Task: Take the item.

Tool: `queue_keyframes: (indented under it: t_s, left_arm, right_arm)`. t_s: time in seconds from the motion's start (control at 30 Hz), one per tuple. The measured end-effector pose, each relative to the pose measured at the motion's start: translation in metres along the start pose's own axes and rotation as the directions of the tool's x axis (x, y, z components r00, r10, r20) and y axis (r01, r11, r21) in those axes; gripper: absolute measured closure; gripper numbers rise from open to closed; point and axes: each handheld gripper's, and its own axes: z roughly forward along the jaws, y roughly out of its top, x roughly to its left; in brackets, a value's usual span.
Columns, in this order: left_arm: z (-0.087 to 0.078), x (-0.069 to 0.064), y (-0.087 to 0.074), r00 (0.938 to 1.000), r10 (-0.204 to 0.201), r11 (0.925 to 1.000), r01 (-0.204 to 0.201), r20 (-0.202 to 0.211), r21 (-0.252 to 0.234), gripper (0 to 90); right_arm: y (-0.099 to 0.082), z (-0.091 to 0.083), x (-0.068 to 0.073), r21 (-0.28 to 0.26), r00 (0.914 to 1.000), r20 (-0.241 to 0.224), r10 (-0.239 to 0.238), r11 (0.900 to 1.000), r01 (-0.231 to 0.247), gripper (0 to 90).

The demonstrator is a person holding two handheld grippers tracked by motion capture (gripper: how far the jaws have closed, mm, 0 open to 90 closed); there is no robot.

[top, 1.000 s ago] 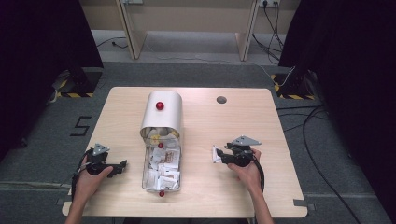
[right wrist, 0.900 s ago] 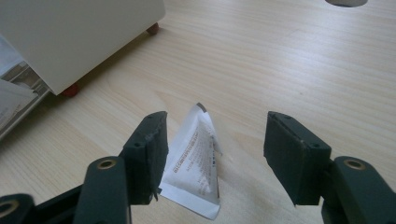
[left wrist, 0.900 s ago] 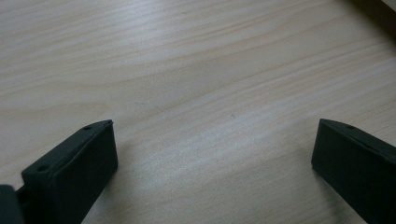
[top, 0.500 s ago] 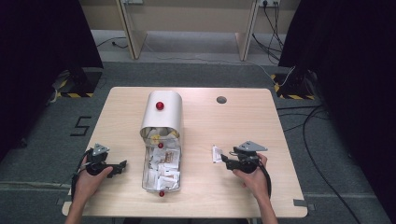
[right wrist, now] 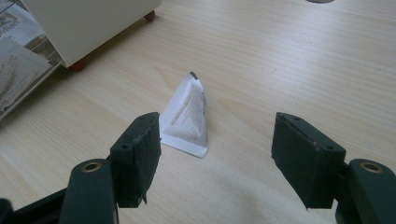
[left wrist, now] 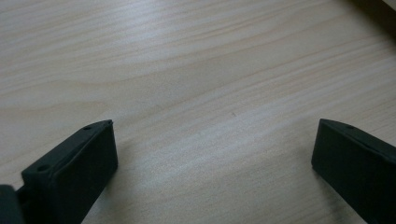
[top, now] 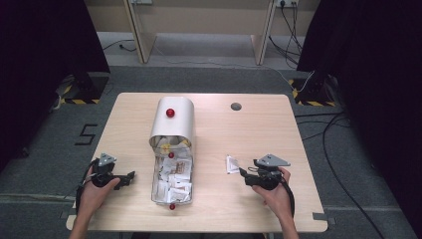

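Sachet lies flat on the counter just ahead of my right gripper, whose wide, empty jaws have just been opening; light and limp, it seems best pinched by an edge.

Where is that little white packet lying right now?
The white packet lies flat on the table, right of the open box of packets in the high view, just ahead of the right tool, whose jaws stand open.
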Motion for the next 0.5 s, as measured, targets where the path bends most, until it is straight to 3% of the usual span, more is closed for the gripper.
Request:
queue_keyframes:
  t_s: [0.5]
  left_arm:
    - [0.0,0.0,0.0,1.0,0.0,1.0,0.0,0.0,-0.001,0.0]
  right_arm:
    - [-0.021,-0.013,0.0,0.029,0.9994,0.027,-0.023,0.9993,0.022,29.4]
